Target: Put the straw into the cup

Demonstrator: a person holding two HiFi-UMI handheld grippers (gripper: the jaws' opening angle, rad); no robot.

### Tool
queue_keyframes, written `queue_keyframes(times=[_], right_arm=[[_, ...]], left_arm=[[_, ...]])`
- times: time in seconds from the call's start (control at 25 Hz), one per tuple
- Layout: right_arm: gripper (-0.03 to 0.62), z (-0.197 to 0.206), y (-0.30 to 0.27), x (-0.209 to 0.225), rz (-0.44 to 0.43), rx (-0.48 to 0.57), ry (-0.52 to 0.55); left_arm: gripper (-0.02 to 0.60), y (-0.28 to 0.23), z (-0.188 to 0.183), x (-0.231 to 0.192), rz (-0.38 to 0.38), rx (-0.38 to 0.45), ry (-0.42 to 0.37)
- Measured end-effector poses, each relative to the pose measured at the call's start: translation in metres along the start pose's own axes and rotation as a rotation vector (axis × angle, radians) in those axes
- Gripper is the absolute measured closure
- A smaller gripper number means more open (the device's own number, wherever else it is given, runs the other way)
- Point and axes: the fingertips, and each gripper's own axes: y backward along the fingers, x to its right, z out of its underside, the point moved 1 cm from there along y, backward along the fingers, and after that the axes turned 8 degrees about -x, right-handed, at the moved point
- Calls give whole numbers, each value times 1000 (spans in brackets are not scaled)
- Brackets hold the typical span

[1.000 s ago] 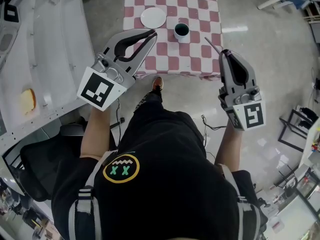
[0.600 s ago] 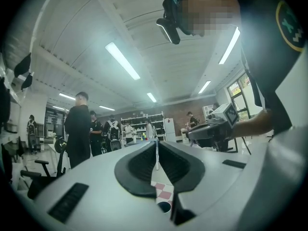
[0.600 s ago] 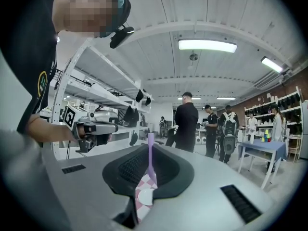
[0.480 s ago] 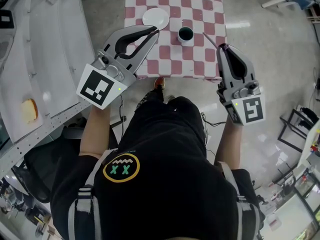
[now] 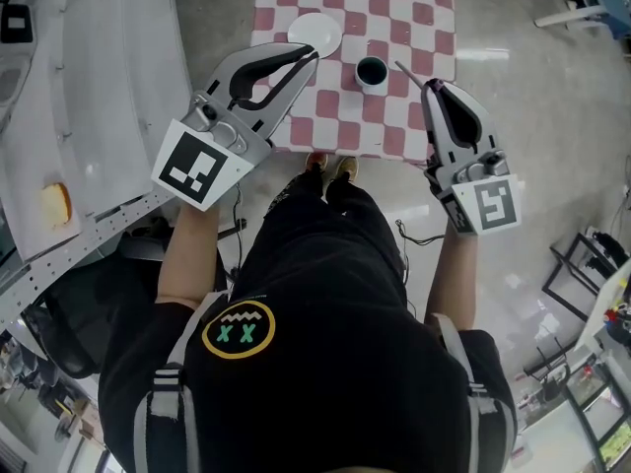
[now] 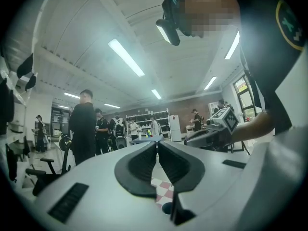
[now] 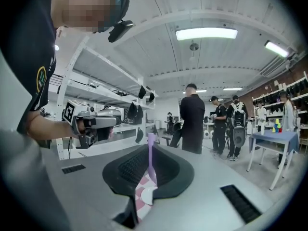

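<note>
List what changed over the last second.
Both arms pushed forward toward the checkered table. The right hand-held gripper now hangs over its right side, bringing the straw tip close to the cup; the left hand-held gripper advanced up beside the plate. Unchanged: the straw stays clamped in the right jaws, the left jaws stay shut and empty, cup and plate sit where they were.

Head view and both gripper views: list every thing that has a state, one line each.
cup: upright on the checkered table, no straw inside.
plate: flat on the table, empty.
left gripper: shut, empty.
right gripper: shut on the straw.
straw: clamped, sticking out past the jaw tips, not yet in the cup.
</note>
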Motion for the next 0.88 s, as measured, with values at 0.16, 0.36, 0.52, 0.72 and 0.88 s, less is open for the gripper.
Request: queue_keyframes(times=[0.16, 0.36, 0.52, 0.72, 0.88], right_arm=[[552, 10, -12, 11, -27, -9, -8], [552, 30, -25, 24, -47, -28, -26], [551, 49, -37, 29, -63, -50, -42], [551, 73, -49, 31, -79, -94, -61], [551, 94, -59, 35, -77, -127, -70]], left_arm=[[551, -11, 0, -1, -9, -16, -5], [551, -26, 3, 1, -5, -23, -3], [551, -35, 6, 3, 1, -29, -1], [551, -39, 8, 5, 5, -35, 3], [551, -40, 9, 2, 0, -39, 8]])
